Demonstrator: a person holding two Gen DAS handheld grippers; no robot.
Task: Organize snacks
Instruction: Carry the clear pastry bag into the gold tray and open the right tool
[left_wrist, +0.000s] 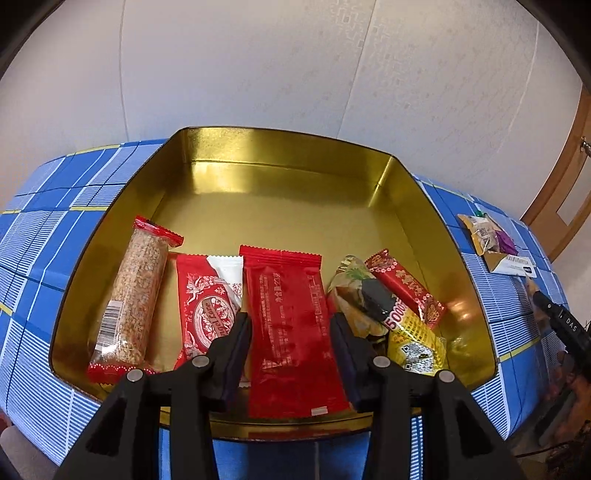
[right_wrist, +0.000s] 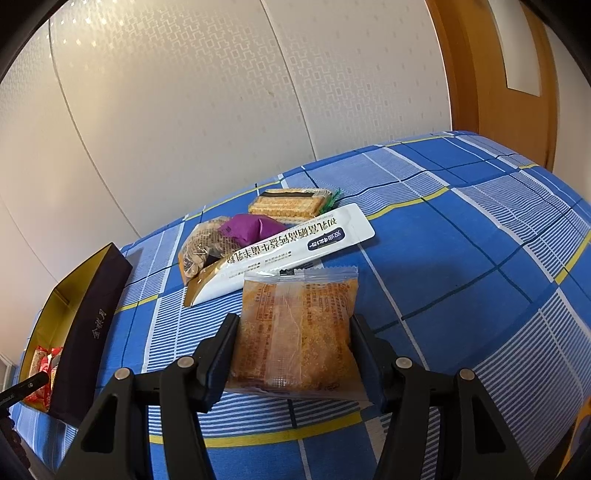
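While the left tool (left_wrist: 291, 332) hangs over the gold tin (left_wrist: 280, 162), its jaws stand apart either side of a flat red packet (left_wrist: 291, 325) lying among other snacks inside. On the blue checked cloth (right_wrist: 461, 221), the right tool (right_wrist: 293, 332) is clamped on an orange clear-wrapped snack (right_wrist: 295, 328).
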